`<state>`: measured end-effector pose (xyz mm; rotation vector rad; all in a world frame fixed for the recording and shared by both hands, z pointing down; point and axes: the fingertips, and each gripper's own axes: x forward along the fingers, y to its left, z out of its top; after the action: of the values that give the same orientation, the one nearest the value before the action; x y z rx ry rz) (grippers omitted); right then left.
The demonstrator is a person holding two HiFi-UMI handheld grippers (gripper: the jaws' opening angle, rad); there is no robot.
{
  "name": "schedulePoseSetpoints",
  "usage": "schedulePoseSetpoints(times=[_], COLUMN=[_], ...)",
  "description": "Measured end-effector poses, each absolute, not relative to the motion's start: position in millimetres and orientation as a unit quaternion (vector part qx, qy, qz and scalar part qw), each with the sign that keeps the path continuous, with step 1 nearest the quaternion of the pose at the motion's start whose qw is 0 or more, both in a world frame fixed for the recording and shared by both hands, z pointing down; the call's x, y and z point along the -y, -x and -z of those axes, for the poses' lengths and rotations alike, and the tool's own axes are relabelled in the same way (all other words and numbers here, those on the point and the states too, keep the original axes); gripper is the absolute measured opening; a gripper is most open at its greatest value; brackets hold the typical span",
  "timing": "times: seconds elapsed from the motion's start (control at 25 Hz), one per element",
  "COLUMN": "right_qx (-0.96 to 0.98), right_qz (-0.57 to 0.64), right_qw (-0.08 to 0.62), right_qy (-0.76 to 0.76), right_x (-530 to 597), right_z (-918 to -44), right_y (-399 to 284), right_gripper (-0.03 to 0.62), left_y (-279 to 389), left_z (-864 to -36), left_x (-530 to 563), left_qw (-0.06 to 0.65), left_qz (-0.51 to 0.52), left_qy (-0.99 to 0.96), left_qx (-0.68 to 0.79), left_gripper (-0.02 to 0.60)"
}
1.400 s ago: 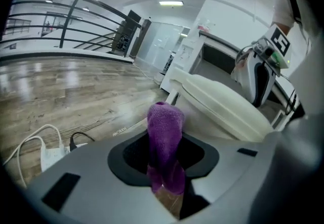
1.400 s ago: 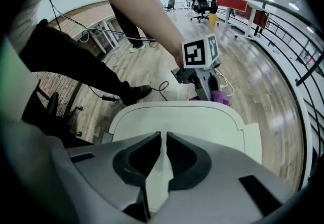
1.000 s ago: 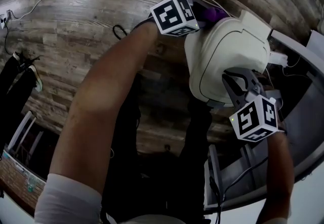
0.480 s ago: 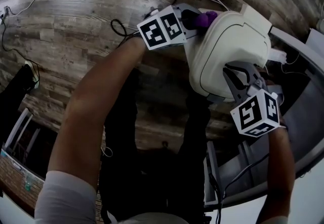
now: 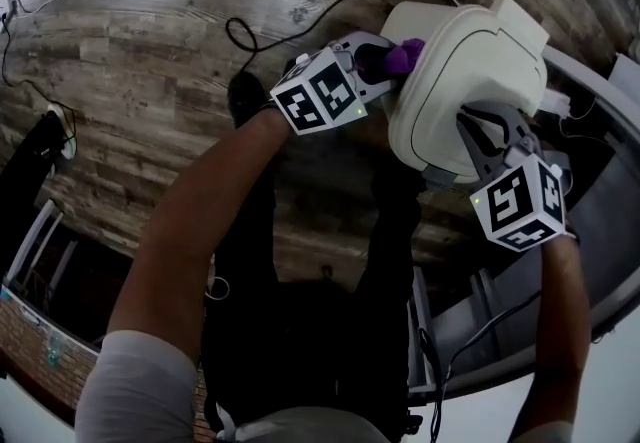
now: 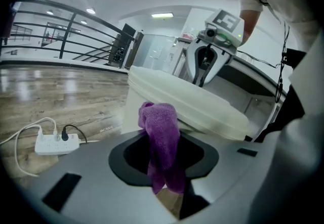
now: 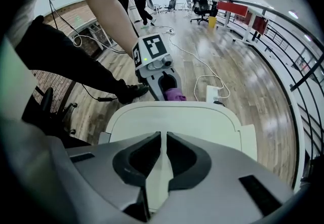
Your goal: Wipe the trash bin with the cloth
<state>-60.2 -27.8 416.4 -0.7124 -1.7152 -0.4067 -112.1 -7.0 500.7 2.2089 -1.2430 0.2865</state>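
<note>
The left tongs (image 5: pixel 383 59) are clamped on a purple cloth (image 6: pixel 159 122), whose bunched end touches the left side of the white bin (image 5: pixel 440 121), just under its lid (image 7: pixel 174 122); the right tongs (image 7: pixel 163 153) are nearly together, pinching the lid's near edge; a power strip (image 6: pixel 54 143) lies on the wooden floor (image 5: pixel 150 51) to the far left.

We see a purple cloth (image 6: pixel 161 132) and a cream trash bin (image 5: pixel 460 81). Our floor (image 5: pixel 140 71) is streaky brown wood-grain.
</note>
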Motion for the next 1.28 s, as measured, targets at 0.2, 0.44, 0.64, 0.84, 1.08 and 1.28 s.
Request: schedulePoseSetpoints(times=[0.2, 0.44, 0.64, 0.84, 1.08, 1.28], right_qx=[0.731, 0.731, 0.727, 0.722, 0.728, 0.732], right_qz=[0.181, 0.196, 0.210, 0.220, 0.208, 0.204], right_qw=[0.587, 0.588, 0.591, 0.592, 0.588, 0.583], right_qy=[0.297, 0.287, 0.279, 0.284, 0.284, 0.287], right_x=[27, 27, 27, 26, 26, 25], right_z=[-418, -418, -418, -418, -417, -417], right_y=[59, 60, 59, 59, 60, 59], right_gripper=[0.041, 0.041, 0.041, 0.040, 0.040, 0.040], left_y=[93, 61, 13, -35, 9, 77], left_z=[-500, -502, -509, -508, -532, -556], left_x=[-17, -47, -87, -127, -124, -93], left_qw=[0.304, 0.310, 0.337, 0.349, 0.387, 0.388], left_qz=[-0.092, -0.099, -0.117, -0.136, -0.133, -0.146], left_qy=[-0.810, -0.812, -0.833, -0.861, -0.813, -0.784], left_qx=[0.493, 0.485, 0.423, 0.345, 0.414, 0.462], left_gripper=[0.114, 0.114, 0.114, 0.114, 0.114, 0.114])
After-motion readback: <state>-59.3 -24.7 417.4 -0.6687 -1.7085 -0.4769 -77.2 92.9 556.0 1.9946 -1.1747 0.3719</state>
